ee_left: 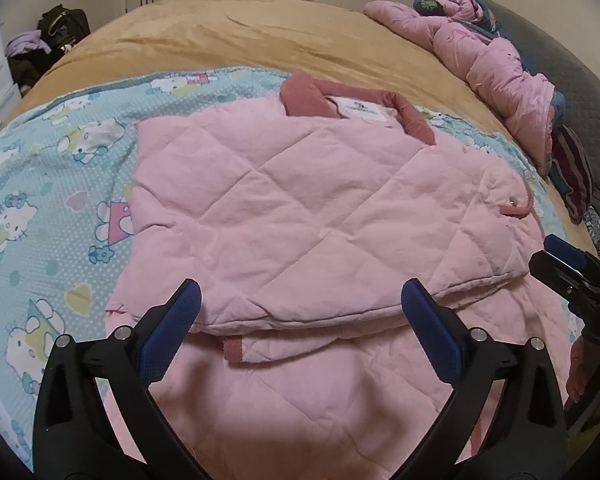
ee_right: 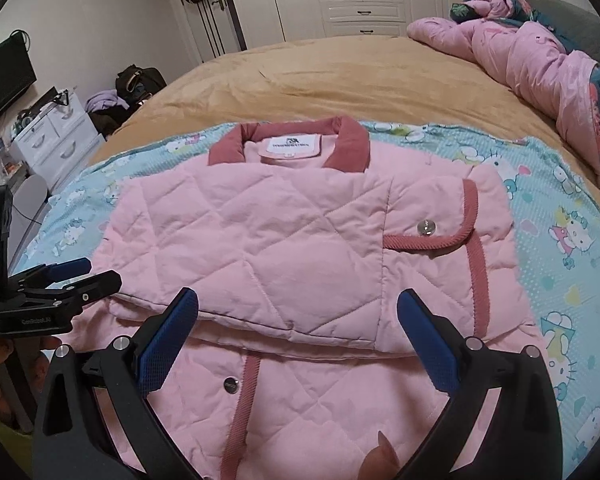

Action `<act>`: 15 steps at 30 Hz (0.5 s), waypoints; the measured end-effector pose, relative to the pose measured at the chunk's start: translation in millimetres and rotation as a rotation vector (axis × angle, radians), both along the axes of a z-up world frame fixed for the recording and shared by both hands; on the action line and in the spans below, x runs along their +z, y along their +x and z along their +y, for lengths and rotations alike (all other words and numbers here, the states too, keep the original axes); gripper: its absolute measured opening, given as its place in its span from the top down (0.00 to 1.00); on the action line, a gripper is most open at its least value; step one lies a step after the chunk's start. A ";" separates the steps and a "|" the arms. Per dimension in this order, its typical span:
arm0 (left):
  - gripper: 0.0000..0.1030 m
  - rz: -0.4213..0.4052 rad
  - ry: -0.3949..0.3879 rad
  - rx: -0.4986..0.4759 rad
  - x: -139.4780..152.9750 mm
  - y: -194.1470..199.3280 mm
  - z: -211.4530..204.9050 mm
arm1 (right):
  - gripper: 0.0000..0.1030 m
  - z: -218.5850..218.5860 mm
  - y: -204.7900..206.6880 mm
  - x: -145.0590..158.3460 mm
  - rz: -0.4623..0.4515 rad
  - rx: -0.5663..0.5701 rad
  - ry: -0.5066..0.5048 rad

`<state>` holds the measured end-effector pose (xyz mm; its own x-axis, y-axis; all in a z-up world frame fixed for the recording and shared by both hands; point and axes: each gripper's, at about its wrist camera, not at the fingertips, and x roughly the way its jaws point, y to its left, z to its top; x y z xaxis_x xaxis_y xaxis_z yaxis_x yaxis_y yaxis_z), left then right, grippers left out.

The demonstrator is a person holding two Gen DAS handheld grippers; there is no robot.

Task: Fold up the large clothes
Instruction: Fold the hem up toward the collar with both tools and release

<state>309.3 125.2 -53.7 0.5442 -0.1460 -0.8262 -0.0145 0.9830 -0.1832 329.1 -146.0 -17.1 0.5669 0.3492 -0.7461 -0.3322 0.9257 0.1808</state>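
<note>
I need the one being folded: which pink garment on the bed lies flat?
The quilted pink jacket with the dark pink collar, spread on the cartoon sheet. The other pink garment lies crumpled by the bed's far edge.

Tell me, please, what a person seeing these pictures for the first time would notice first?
The eye goes first to the pink quilted jacket, partly folded in the middle, its dark pink collar at the far end. It lies on a blue cartoon-cat sheet over a tan bed cover. In front, the left gripper and the right gripper stand open and hold nothing.
</note>
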 end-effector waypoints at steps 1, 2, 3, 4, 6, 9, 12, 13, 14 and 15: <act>0.09 -0.007 -0.004 -0.002 3.6 -1.8 -0.4 | 0.04 0.4 -1.4 1.9 -0.004 0.001 -0.001; 0.09 -0.011 -0.005 -0.002 5.9 -3.3 -0.4 | 0.04 0.5 -3.1 4.9 -0.009 0.003 0.003; 0.09 -0.015 -0.004 -0.003 8.2 -3.9 -0.9 | 0.04 0.6 -4.9 7.8 -0.014 0.003 0.005; 0.09 -0.021 -0.005 -0.004 11.6 -5.6 -1.1 | 0.04 0.9 -6.5 10.8 -0.020 0.005 0.005; 0.09 -0.030 -0.007 -0.005 16.9 -8.7 -1.3 | 0.04 1.4 -9.8 16.2 -0.031 0.008 0.005; 0.09 -0.050 -0.005 -0.005 24.6 -13.6 -0.6 | 0.04 3.0 -15.2 24.5 -0.049 0.014 0.004; 0.09 -0.066 -0.014 -0.006 32.7 -18.6 -0.5 | 0.04 3.7 -20.6 32.2 -0.062 0.017 0.009; 0.09 -0.072 -0.016 -0.006 35.9 -20.7 -0.5 | 0.04 4.6 -22.4 33.8 -0.065 0.018 0.009; 0.09 -0.075 -0.016 -0.006 37.7 -21.9 -0.6 | 0.04 5.0 -24.3 36.4 -0.068 0.018 0.010; 0.09 -0.079 -0.017 -0.007 40.0 -23.7 -0.6 | 0.04 5.3 -26.4 39.1 -0.074 0.018 0.011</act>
